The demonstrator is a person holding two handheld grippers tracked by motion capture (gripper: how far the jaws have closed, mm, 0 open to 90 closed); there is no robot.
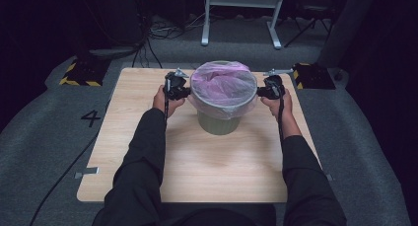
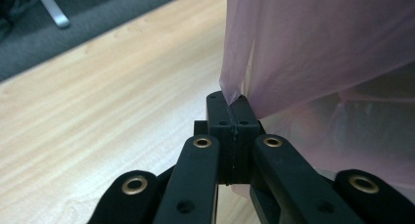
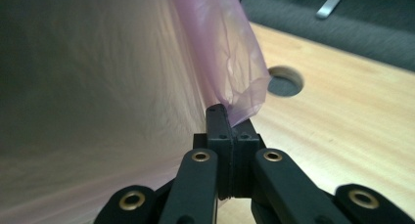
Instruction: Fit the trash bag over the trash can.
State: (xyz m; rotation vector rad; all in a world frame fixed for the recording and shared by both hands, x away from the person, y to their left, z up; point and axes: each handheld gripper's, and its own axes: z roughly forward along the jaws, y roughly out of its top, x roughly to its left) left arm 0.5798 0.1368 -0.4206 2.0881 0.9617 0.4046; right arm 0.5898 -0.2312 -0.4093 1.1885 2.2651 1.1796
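A dark room with grey carpet surrounds a light wooden table (image 1: 148, 152). At its middle stands a waste bin (image 1: 218, 123) lined with a pink bag (image 1: 224, 83). Both forearms stretch forward, level, flanking the bin. The left gripper (image 2: 230, 102) is clamped tight on the bag's overhanging edge at the bin's left side; the right gripper (image 3: 230, 115) pinches the edge opposite. A round hole (image 3: 285, 81) in the tabletop lies beyond the right gripper.

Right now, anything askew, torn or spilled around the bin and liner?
Nothing stands out. The bin stands upright on the table, with the pink liner folded over its rim. The left gripper and right gripper are each shut on the liner's edge at opposite sides. No tear or spill is visible; the film is just wrinkled.
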